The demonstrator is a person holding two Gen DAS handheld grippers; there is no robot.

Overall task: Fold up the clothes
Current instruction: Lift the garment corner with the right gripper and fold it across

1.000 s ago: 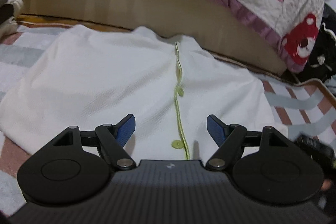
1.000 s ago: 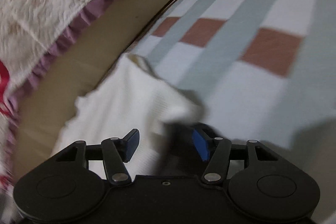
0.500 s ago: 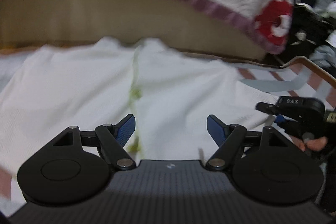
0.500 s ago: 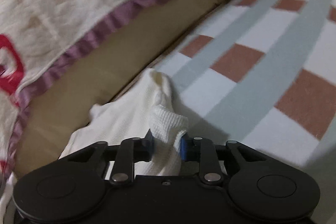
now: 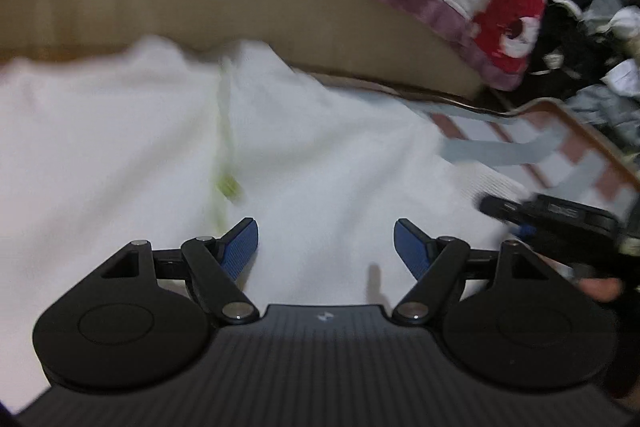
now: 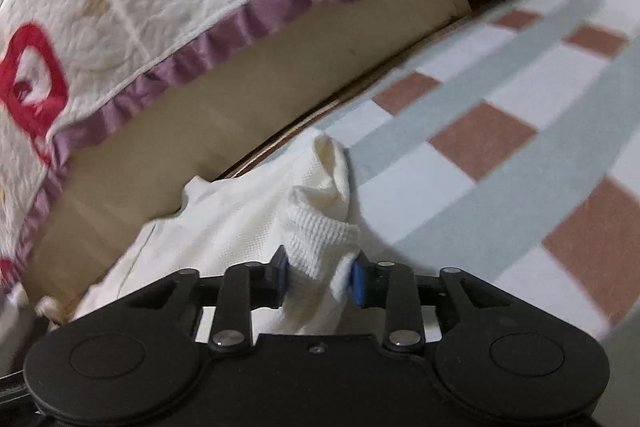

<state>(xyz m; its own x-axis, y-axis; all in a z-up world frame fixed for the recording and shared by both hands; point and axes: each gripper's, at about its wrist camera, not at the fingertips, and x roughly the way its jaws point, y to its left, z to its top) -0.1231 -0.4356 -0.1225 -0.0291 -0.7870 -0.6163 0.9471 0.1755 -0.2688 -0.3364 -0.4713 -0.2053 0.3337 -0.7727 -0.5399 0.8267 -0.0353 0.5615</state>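
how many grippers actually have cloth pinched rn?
1. The right gripper is shut on the white garment's ribbed cuff; the left gripper is open above it.

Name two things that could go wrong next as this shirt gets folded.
1. The right tool pinches only the ribbed sleeve cuff; a hard pull may slip it free.
2. The left tool is open above the white shirt, holding nothing, so the body could drag and bunch toward the quilt.
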